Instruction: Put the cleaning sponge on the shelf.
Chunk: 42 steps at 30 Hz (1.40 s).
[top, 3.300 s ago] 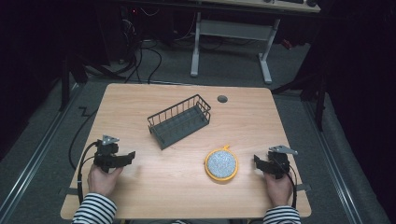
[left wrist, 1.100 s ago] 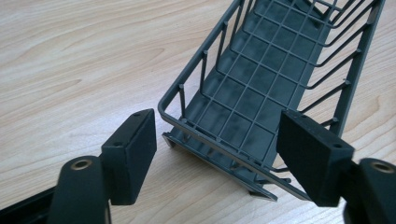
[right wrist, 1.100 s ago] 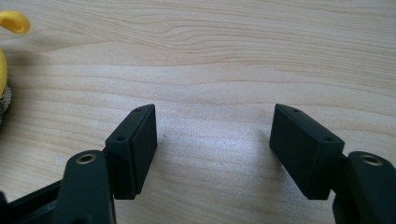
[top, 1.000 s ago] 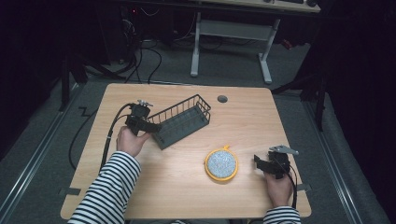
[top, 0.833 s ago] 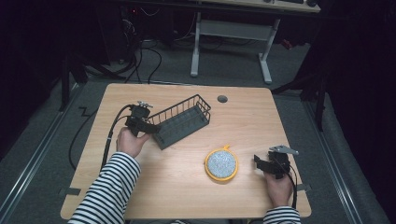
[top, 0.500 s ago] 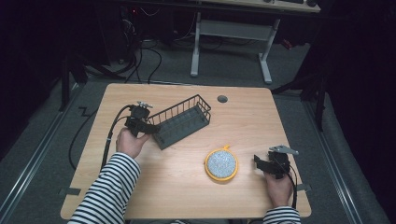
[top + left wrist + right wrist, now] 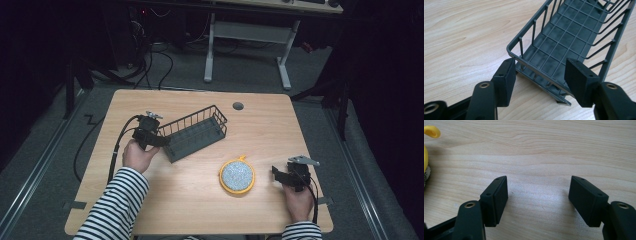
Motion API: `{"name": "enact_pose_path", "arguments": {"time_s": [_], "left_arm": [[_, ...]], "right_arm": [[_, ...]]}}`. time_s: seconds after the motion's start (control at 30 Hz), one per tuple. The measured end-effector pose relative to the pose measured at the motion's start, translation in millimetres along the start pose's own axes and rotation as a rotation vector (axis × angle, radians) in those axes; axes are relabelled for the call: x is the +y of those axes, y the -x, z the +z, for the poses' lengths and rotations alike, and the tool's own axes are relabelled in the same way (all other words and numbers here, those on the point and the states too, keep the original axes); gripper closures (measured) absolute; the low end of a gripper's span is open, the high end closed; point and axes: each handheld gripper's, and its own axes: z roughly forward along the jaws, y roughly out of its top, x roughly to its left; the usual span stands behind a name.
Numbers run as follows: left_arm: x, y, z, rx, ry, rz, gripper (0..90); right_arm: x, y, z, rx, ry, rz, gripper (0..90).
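A dark grey wire basket [image 7: 195, 132] lies slanted on the wooden table [image 7: 280, 125], left of centre. My left gripper [image 7: 160, 141] is at its near left end. In the left gripper view the jaws have just been closing and now press on the short end wall of the basket [image 7: 564, 32], so the left gripper [image 7: 539, 65] is shut on it. A round sparkly pad with a yellow rim [image 7: 237, 175] lies at the front right. My right gripper [image 7: 276, 172] rests just right of the pad. In its own view the right gripper [image 7: 537, 180] stands open over bare wood, the yellow rim [image 7: 429, 135] at far left.
A round cable hole [image 7: 238, 106] sits near the table's far edge. The left gripper's cable [image 7: 120, 145] loops off the left side. A white desk frame [image 7: 245, 35] and dark floor lie beyond the table.
The left hand has gone from the front left of the table up to the basket's left end, and has hardly moved in the last second. The right hand has stayed put.
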Motion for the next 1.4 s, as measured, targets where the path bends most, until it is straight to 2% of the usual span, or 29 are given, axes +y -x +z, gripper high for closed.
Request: {"name": "enact_pose_path", "arguments": {"time_s": [0.4,0.7,1.13,1.4], "left_arm": [[-16.5,4.9,-8.7,-0.034,0.003,0.018,44.9],[-34.3,10.6,-23.1,-0.032,0.011,0.054,44.8],[-58.4,14.0,-39.0,-0.061,0.030,0.034,44.6],[-61.9,16.0,-41.5,-0.071,0.038,0.039,41.4]], "right_arm": [[0.0,-0.8,0.1,-0.006,-0.002,-0.004,31.6],[0.0,-1.4,0.1,-0.007,-0.004,-0.008,31.4],[0.0,-1.3,0.3,-0.007,-0.003,-0.015,31.4],[0.0,-1.3,0.2,-0.006,-0.003,-0.015,31.4]]}}
